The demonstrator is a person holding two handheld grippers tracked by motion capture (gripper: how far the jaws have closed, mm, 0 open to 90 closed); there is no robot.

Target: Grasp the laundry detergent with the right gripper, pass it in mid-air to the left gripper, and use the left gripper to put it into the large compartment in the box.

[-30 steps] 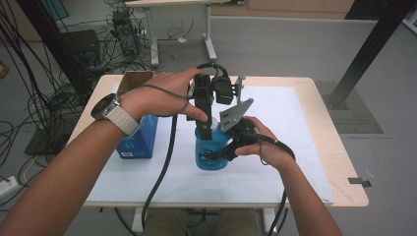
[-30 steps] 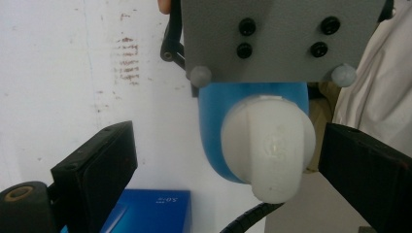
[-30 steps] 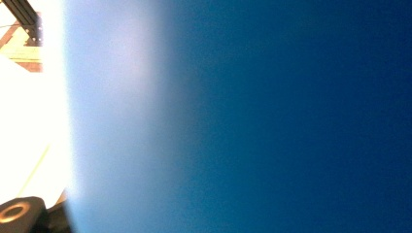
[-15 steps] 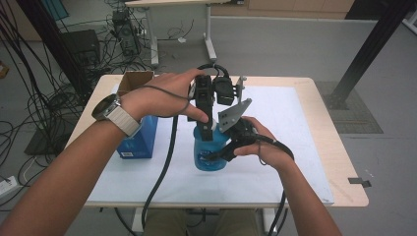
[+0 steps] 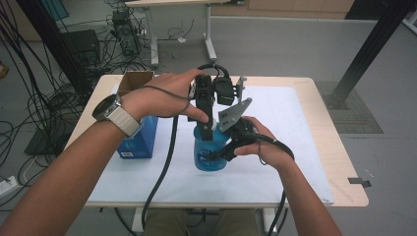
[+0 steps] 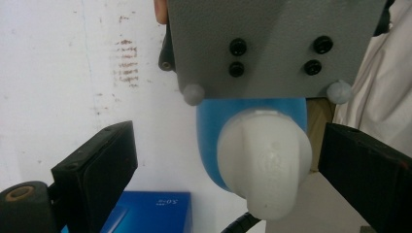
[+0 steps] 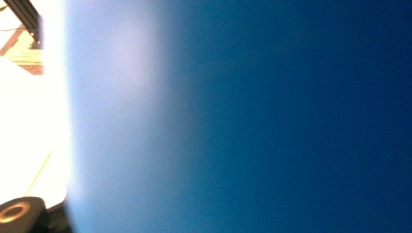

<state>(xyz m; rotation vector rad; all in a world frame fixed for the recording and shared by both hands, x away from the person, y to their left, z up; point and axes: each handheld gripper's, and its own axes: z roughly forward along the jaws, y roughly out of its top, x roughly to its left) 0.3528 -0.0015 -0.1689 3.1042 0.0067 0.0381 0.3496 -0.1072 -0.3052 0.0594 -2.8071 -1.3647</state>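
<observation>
My left gripper point(image 6: 233, 179) hangs wide open around the white cap point(image 6: 265, 162) at frame centre. My right gripper point(image 5: 227, 147) presses against the blue bottle point(image 5: 209, 152); I cannot tell its grip.

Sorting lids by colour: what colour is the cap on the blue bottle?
White; the cap shows best in the left gripper view.

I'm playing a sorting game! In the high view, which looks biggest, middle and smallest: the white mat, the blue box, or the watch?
1. White mat, by far the biggest.
2. Blue box, partly hidden by the left arm.
3. Watch, smallest, even though it sits closer to the camera, which makes it look larger.
</observation>
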